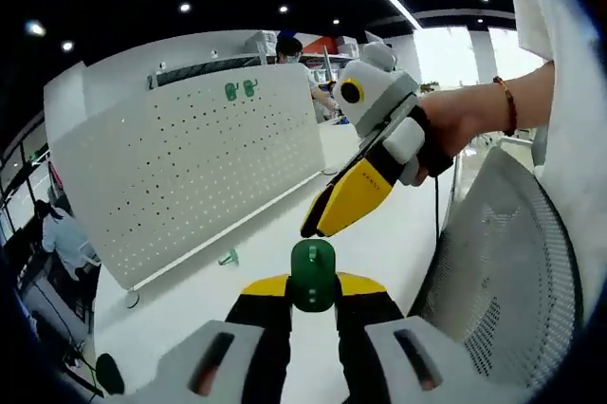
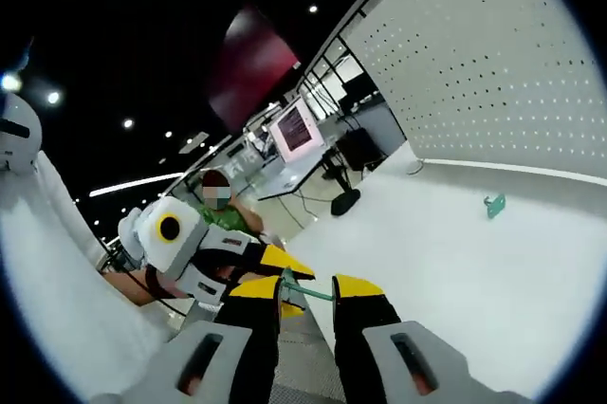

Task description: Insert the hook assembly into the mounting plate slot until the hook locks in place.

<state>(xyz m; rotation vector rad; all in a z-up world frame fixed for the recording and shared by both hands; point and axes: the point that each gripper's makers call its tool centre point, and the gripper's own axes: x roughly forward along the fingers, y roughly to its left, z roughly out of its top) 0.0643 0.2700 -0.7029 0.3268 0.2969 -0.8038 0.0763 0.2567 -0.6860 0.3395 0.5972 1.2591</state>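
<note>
Green plastic hook [image 1: 312, 276], round-headed and glossy, sits clenched between the left gripper's [image 1: 313, 290] yellow-tipped jaws, above the smooth white table [image 1: 398, 233] in front of the perforated white pegboard [image 1: 190, 167]. Two more green hooks [image 1: 240, 90] hang near the pegboard's top edge; another green hook [image 1: 229, 257] lies at its foot. The right gripper [image 2: 305, 292] hovers with jaws parted, holding nothing.

White table [image 1: 398, 233] bears pegboard [image 1: 190, 167] and, apparently, a green hook [image 1: 229, 257].
</note>
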